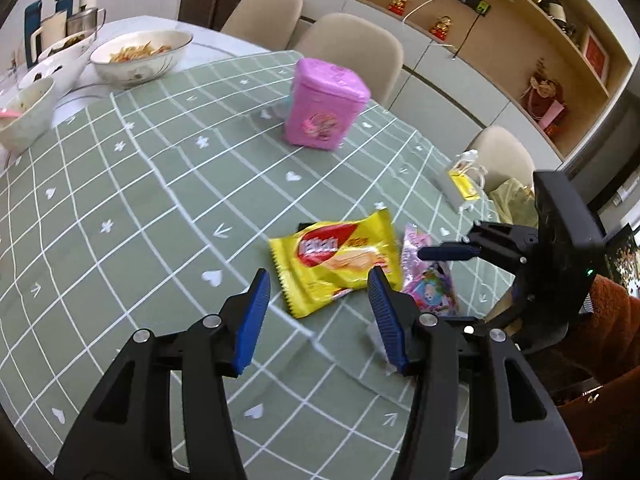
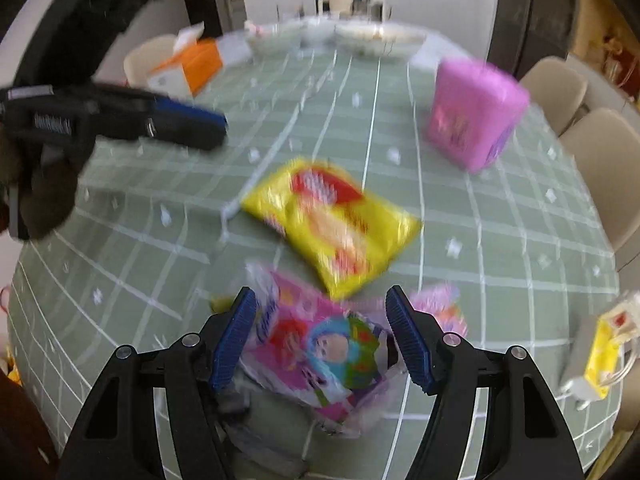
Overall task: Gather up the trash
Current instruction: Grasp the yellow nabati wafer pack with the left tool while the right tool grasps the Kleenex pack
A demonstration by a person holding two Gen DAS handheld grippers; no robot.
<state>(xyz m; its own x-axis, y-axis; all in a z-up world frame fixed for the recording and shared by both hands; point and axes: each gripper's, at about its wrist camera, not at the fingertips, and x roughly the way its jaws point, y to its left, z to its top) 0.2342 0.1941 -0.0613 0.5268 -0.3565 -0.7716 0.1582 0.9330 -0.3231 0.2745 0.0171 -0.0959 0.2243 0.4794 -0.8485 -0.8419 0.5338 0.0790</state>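
Nearest the lens, right wrist view: right gripper (image 2: 320, 320), jaws spread wide, straddling the pink cartoon wrapper (image 2: 316, 360), which lies flat between the blue pads; contact with either pad impossible to tell through the motion blur. Left wrist view: left gripper (image 1: 318, 300), jaws likewise spread, hovering low over the worktop (image 1: 140, 208), near end of the yellow snack wrapper (image 1: 340, 260) sitting in the gap just ahead of the tips, not gripped.

Largest downward:
- Worktop, round, under green checked cloth with white hearts and stars.
- Beige chairs (image 1: 352, 56) along the far rim.
- Pink bin (image 1: 324, 104), upright, lid shut, well beyond both wrappers.
- Bowls with food (image 1: 140, 56) at the far left edge, off the cloth.
- Yellow snack wrapper, flat, angled, mid-cloth.
- Pink cartoon wrapper, touching or just beside the yellow one's right end; right gripper's tip over it.
- Small yellow-and-white packet (image 1: 464, 180) near the right rim, well apart.
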